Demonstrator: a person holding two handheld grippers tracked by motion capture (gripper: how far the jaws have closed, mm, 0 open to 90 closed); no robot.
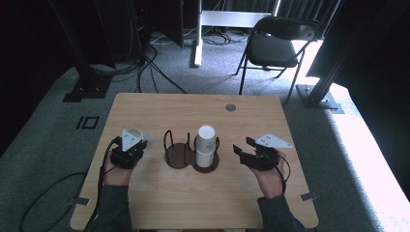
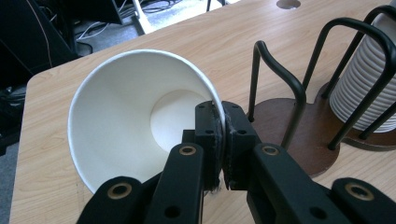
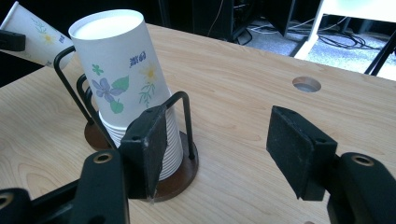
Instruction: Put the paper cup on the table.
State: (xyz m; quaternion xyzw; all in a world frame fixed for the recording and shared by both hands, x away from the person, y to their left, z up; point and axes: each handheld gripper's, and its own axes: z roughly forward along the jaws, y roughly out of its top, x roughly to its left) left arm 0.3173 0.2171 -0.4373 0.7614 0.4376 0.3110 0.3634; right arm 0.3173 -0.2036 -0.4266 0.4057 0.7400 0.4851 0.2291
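A white paper cup lies tilted with its mouth toward the camera in the left gripper view. My left gripper is shut on its rim, left of the rack in the high view. A stack of upside-down flower-printed paper cups stands in the right ring of a brown wire cup rack. The rack's left ring holds nothing. My right gripper is open, right of the stack, with nothing between its jaws. The held cup shows behind the stack in the right gripper view.
The wooden table has a round cable hole at the back right. A black folding chair and a white desk leg stand beyond the table on grey carpet. Cables run across the floor.
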